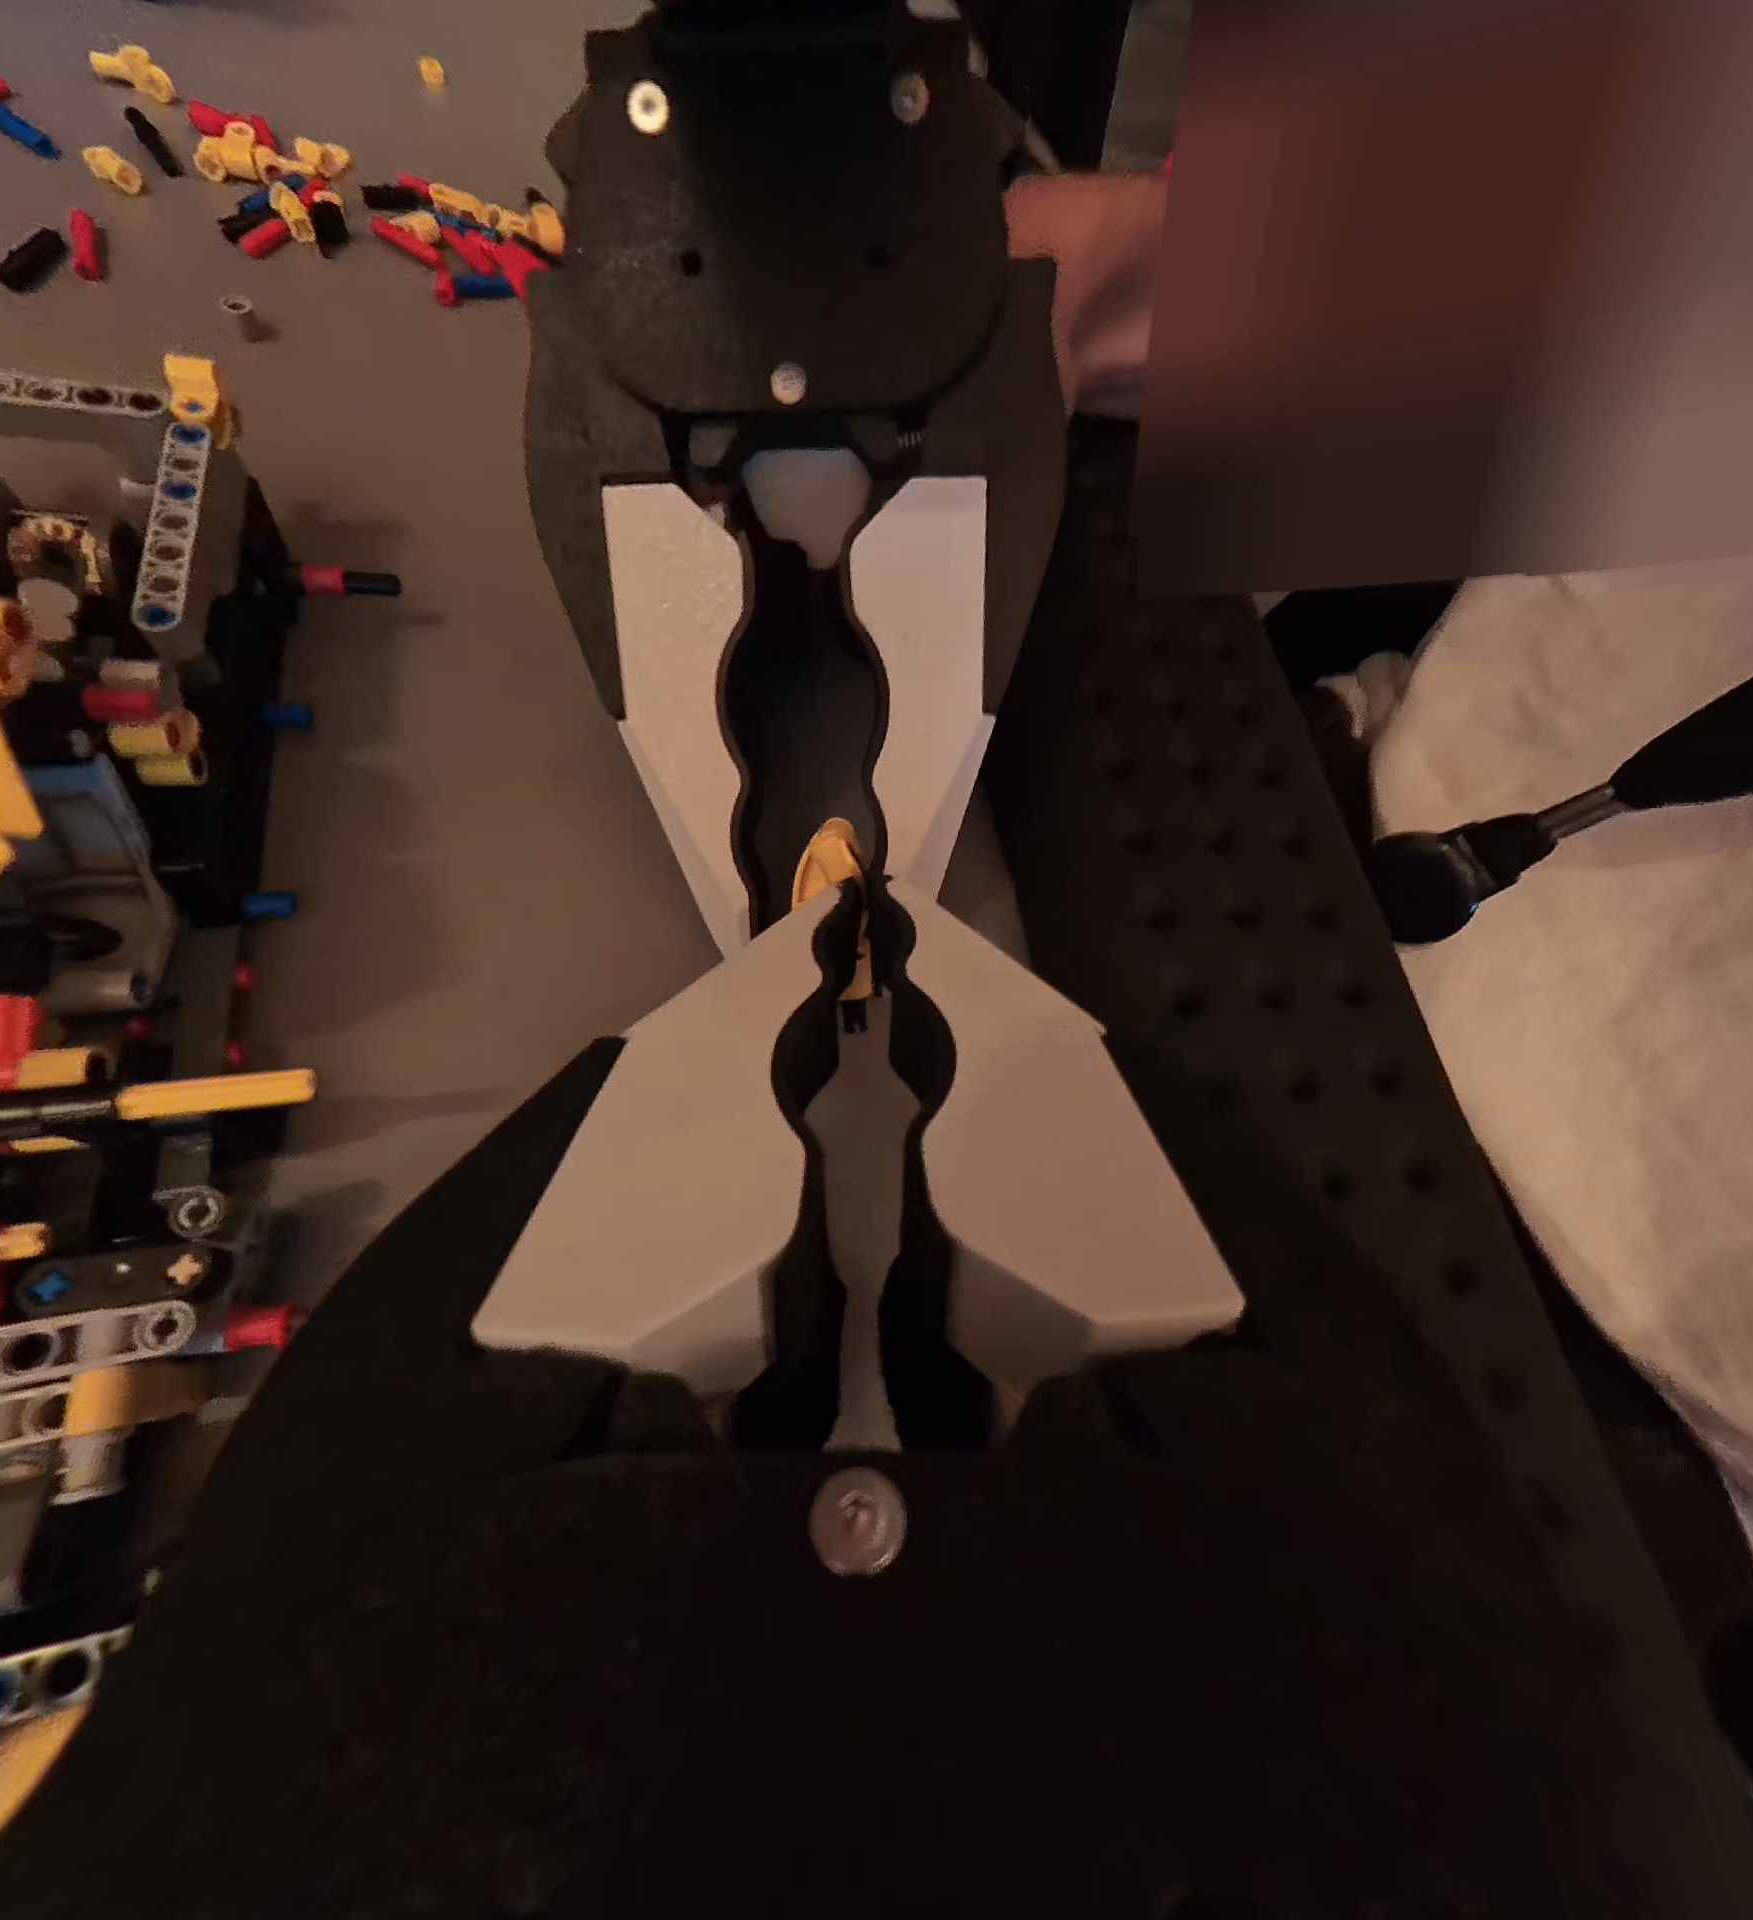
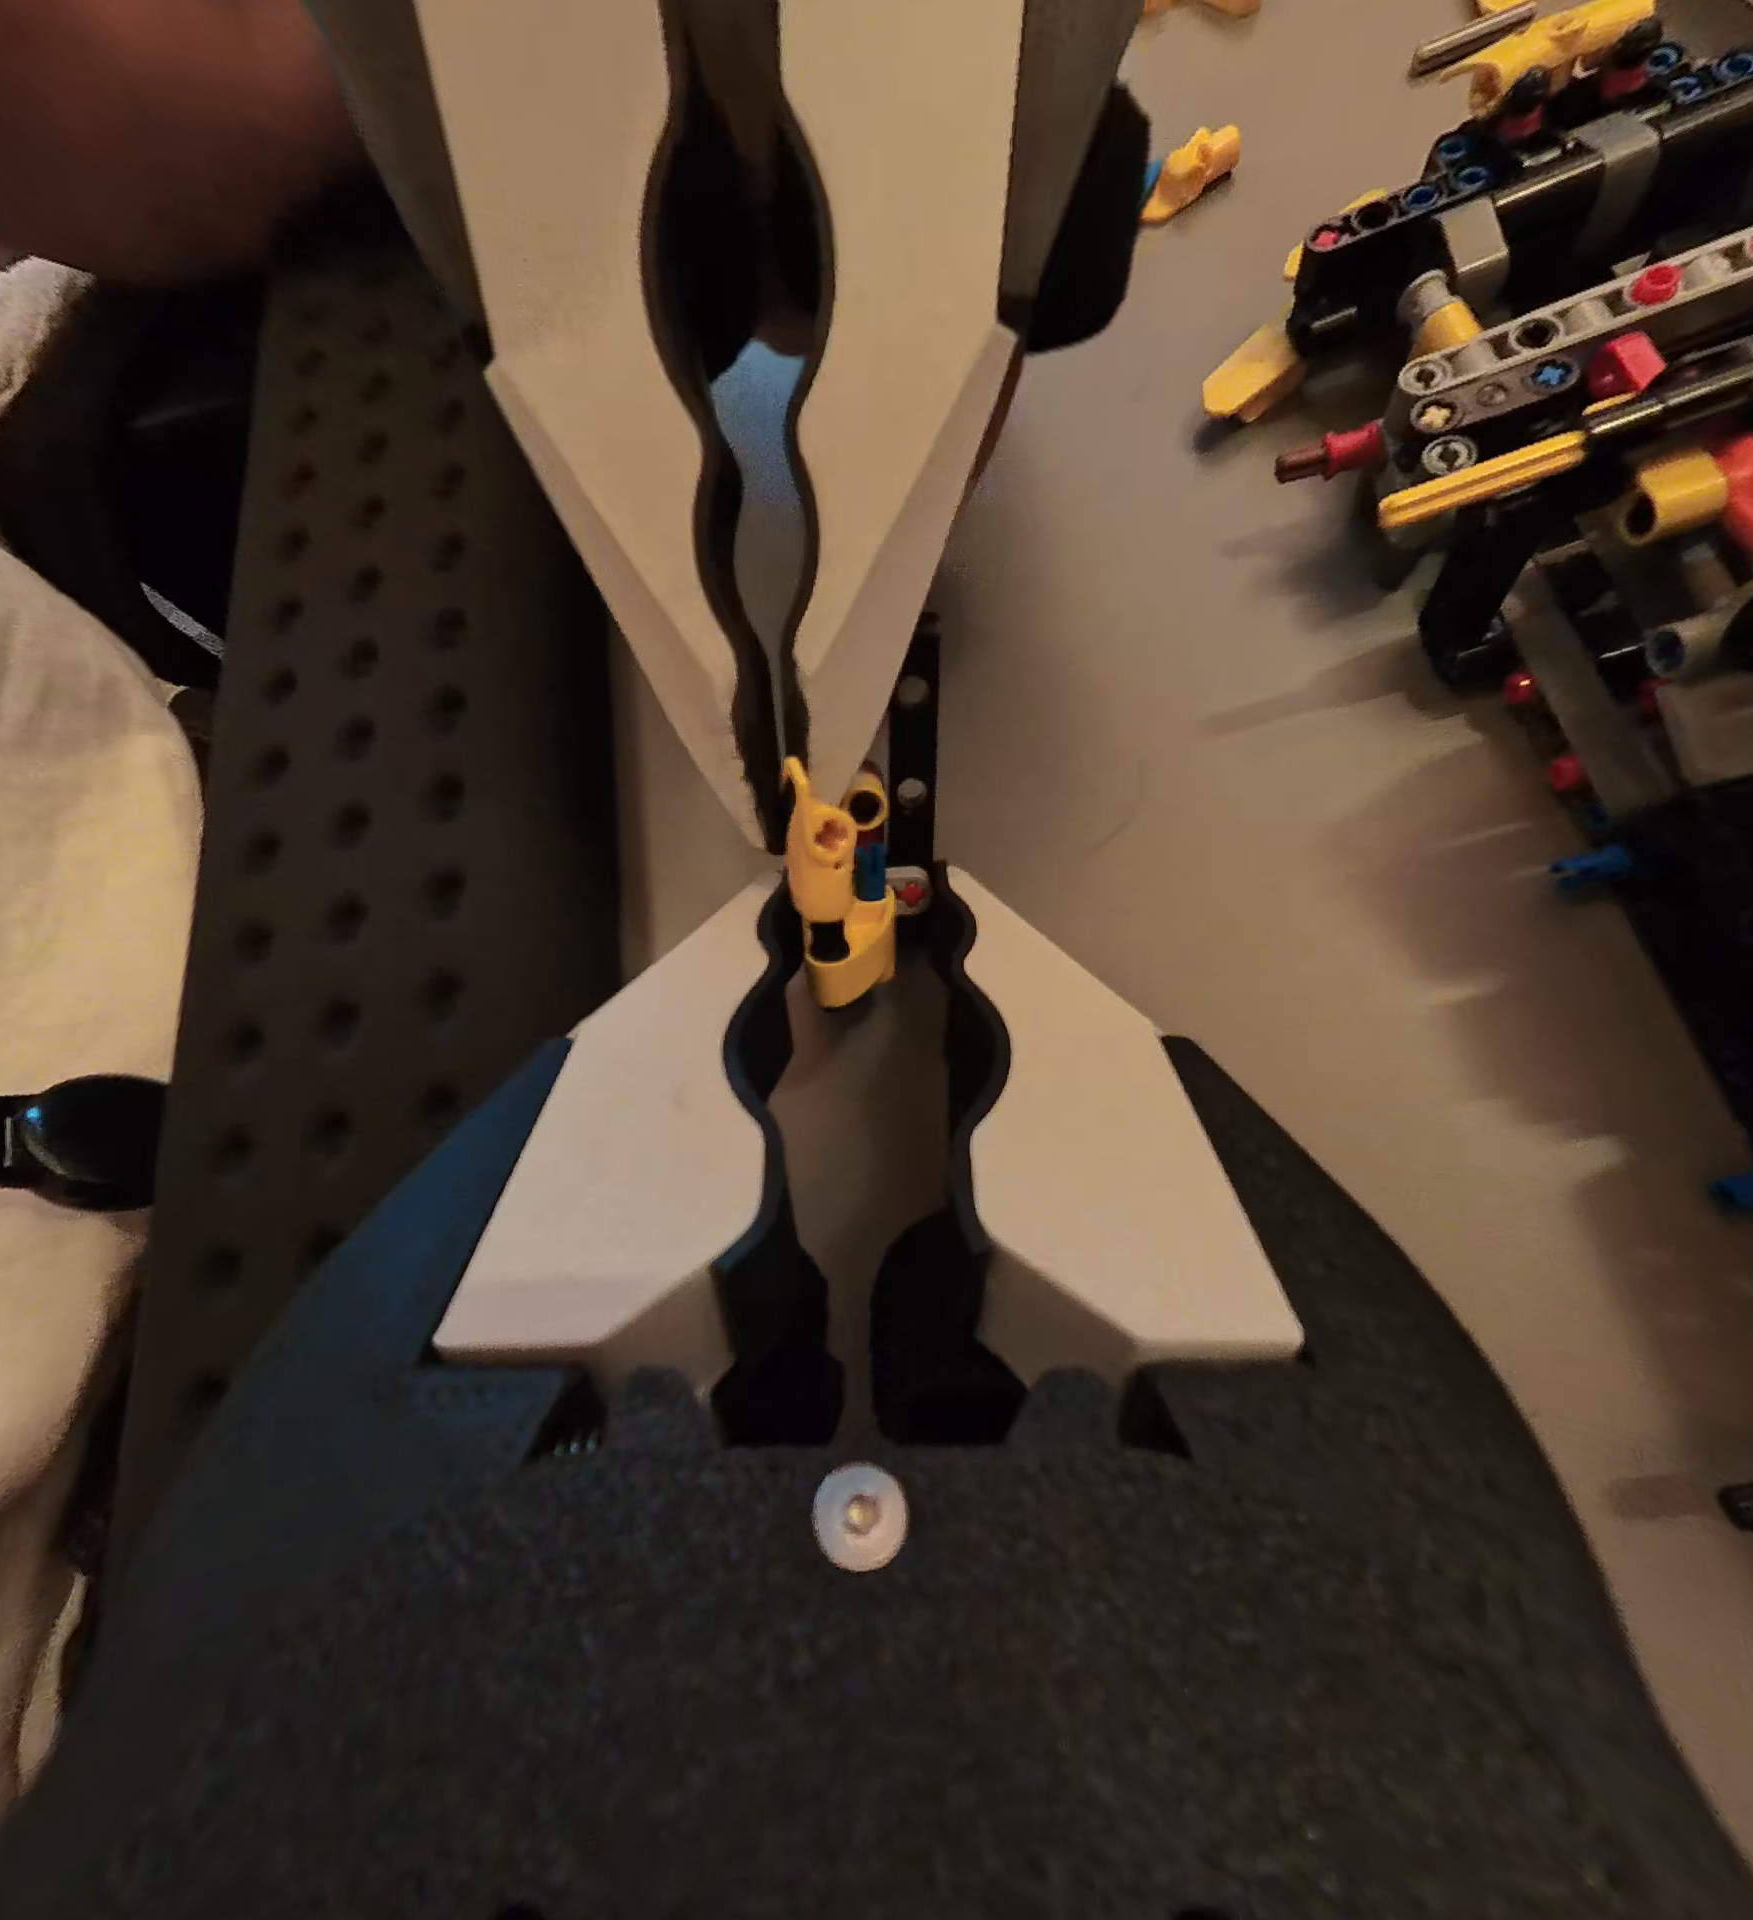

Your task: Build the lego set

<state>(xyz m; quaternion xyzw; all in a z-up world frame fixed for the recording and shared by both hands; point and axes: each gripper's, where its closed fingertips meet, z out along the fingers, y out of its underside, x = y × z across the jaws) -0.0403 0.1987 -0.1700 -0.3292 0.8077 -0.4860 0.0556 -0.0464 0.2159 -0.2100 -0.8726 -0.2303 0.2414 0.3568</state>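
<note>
Frame centre: left gripper [image 1: 856, 935] and right gripper [image 2: 856, 904], tip to tip, jaws nearly closed on one small yellow connector assembly [image 2: 836, 904]. Risk, judged: misaligned push pops it loose

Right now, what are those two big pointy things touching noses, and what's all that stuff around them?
They are two hand-held pinchers; a person squeezes one in each hand. Each carries a camera looking along its jaws, so one picture is from the left gripper, the other from the right gripper. They meet tip to tip, both pinching a little yellow Lego cluster. On the grey table stands a half-built Lego model, with loose pieces scattered beyond it. A white cloth lies at the side.
</note>
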